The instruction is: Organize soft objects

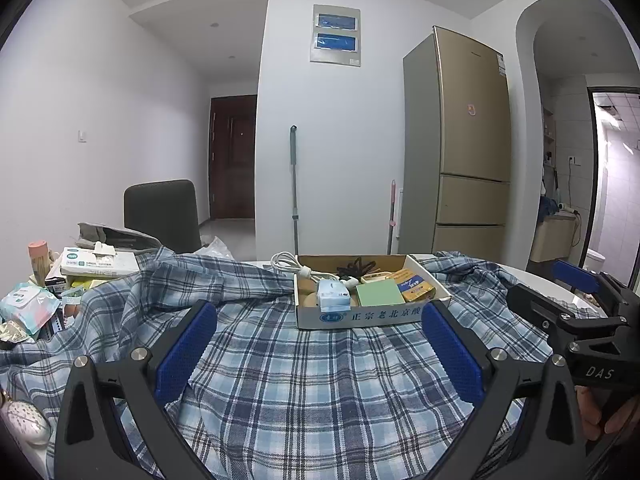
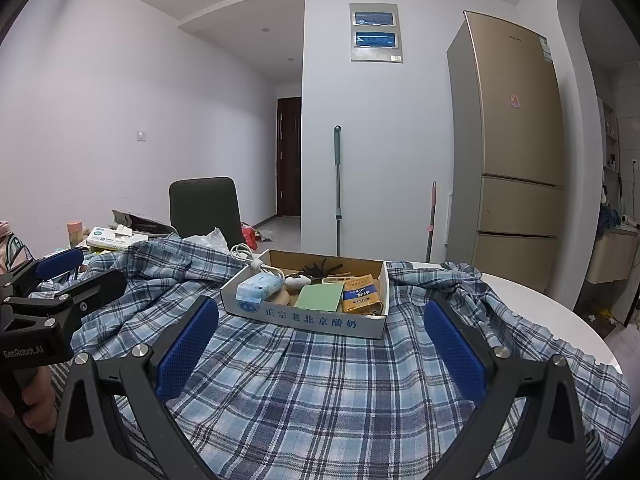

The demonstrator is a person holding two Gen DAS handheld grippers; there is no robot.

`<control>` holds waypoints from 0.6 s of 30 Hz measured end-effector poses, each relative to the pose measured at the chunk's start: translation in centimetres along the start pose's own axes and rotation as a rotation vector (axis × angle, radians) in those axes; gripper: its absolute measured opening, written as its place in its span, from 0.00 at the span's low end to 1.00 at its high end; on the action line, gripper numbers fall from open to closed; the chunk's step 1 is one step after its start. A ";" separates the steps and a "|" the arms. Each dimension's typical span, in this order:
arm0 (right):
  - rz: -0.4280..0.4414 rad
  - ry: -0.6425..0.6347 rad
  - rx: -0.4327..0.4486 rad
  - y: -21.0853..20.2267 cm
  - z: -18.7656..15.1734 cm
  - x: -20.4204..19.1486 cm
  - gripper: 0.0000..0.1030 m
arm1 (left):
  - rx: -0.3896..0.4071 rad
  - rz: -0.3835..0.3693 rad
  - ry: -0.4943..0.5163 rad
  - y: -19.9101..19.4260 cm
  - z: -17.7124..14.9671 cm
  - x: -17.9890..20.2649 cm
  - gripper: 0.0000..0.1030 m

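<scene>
Both the left tongs [image 1: 320,344] and the right tongs [image 2: 322,346] hover released, grasping nothing. The plaid shirt [image 1: 304,380] lies spread beneath and ahead of them, with a cardboard box [image 1: 372,316] resting on it just past their tips. Pulling the shirt now would likely drag or tip the box, spilling its contents.

Left gripper [image 1: 318,344], right gripper [image 2: 320,344] agape

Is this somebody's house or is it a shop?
Most likely a home, in a dining area beside the kitchen. A tall gold fridge stands by the wall, a mop leans next to it, and a plaid shirt lies spread over a white table with a cardboard box of odds and ends.
</scene>
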State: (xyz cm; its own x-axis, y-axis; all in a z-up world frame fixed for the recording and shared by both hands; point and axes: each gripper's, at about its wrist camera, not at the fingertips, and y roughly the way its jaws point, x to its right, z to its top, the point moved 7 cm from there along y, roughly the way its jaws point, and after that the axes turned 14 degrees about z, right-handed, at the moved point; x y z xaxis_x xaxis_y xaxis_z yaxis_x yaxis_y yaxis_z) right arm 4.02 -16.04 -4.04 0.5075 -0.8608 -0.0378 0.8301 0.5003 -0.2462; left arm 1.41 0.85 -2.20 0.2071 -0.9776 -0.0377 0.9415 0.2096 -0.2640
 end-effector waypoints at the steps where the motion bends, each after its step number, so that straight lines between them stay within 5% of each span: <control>1: 0.000 0.000 0.000 0.0 0.0 0.0 1.00 | 0.000 0.000 0.000 -0.1 0.0 0.1 1.00; 18: 0.000 0.001 0.005 -0.1 0.1 -0.1 1.00 | -0.009 0.006 -0.005 0.0 -0.2 -0.2 1.00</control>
State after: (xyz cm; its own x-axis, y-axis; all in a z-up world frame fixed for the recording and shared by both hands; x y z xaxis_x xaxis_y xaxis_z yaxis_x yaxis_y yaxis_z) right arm 3.94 -16.00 -3.93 0.5070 -0.8611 -0.0390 0.8313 0.5004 -0.2417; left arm 1.38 1.00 -2.36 0.2137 -0.9763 -0.0346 0.9379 0.2150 -0.2723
